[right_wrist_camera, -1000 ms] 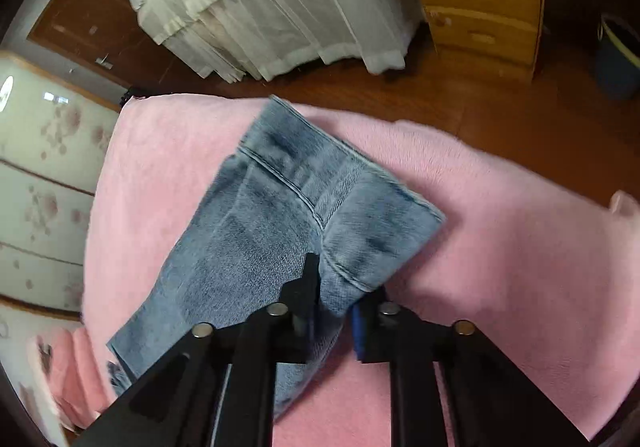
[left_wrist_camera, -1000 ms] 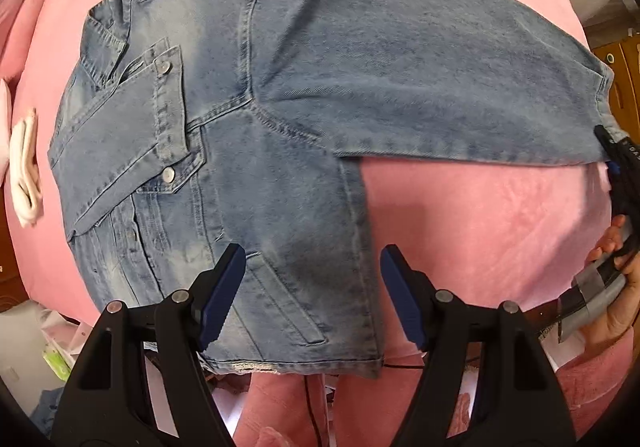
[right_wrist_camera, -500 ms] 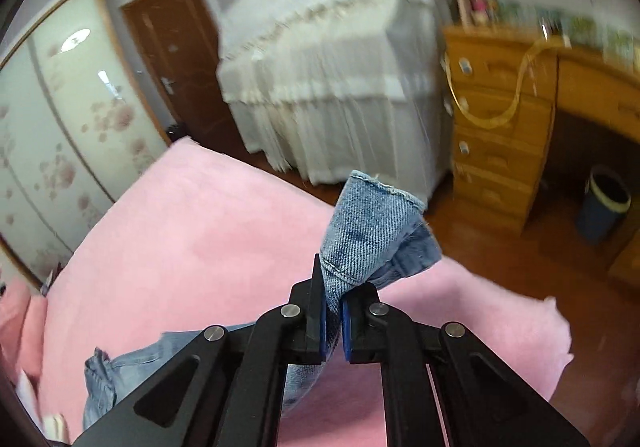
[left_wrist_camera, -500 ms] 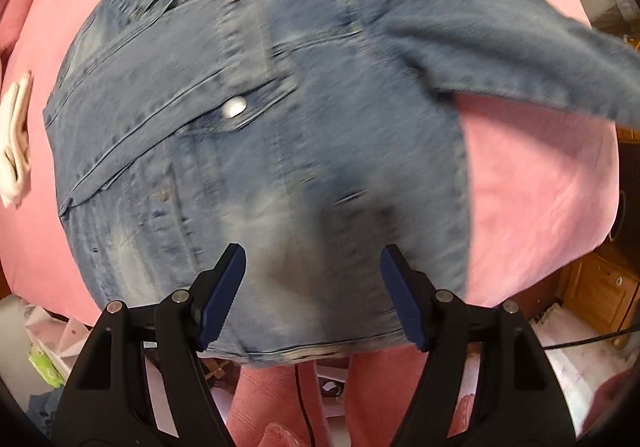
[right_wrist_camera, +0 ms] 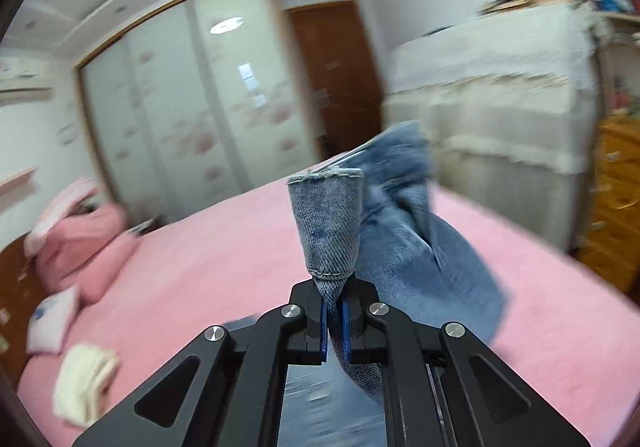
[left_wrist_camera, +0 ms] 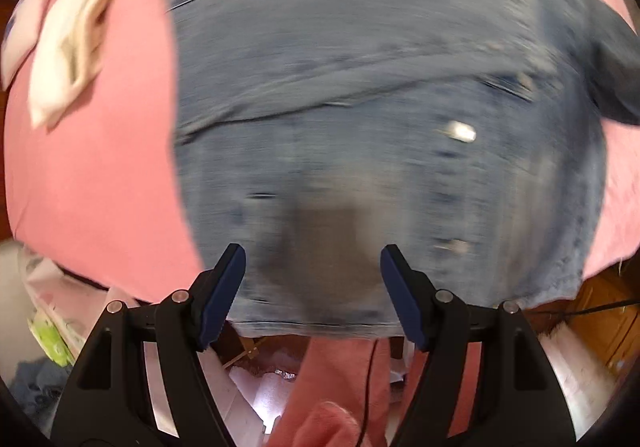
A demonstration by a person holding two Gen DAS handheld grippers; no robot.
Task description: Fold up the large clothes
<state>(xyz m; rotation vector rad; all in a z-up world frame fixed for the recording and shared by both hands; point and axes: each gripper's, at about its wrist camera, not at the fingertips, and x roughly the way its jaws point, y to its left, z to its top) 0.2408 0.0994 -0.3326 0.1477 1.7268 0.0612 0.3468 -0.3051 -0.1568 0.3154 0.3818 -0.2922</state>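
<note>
A blue denim jacket (left_wrist_camera: pixel 380 107) lies spread on the pink bed (left_wrist_camera: pixel 92 175), blurred by motion in the left wrist view. My left gripper (left_wrist_camera: pixel 312 287) is open and empty, just above the jacket's hem at the bed's near edge. My right gripper (right_wrist_camera: pixel 335 321) is shut on the cuff of the jacket's sleeve (right_wrist_camera: pixel 326 223) and holds it lifted above the bed (right_wrist_camera: pixel 200 267); the rest of the sleeve (right_wrist_camera: pixel 420 259) hangs down to the right.
A folded cream cloth (left_wrist_camera: pixel 72 43) lies on the bed to the left, also in the right wrist view (right_wrist_camera: pixel 84 379). Pink pillows (right_wrist_camera: pixel 76 243) sit at the headboard. A wardrobe (right_wrist_camera: pixel 192 107), a door (right_wrist_camera: pixel 336 75), a lace-covered cabinet (right_wrist_camera: pixel 500 95) and wooden drawers (right_wrist_camera: pixel 616 199) ring the room.
My right gripper has lifted the sleeve cuff high off the bed and swung it left. My left gripper has moved left along the jacket's hem, staying open.
</note>
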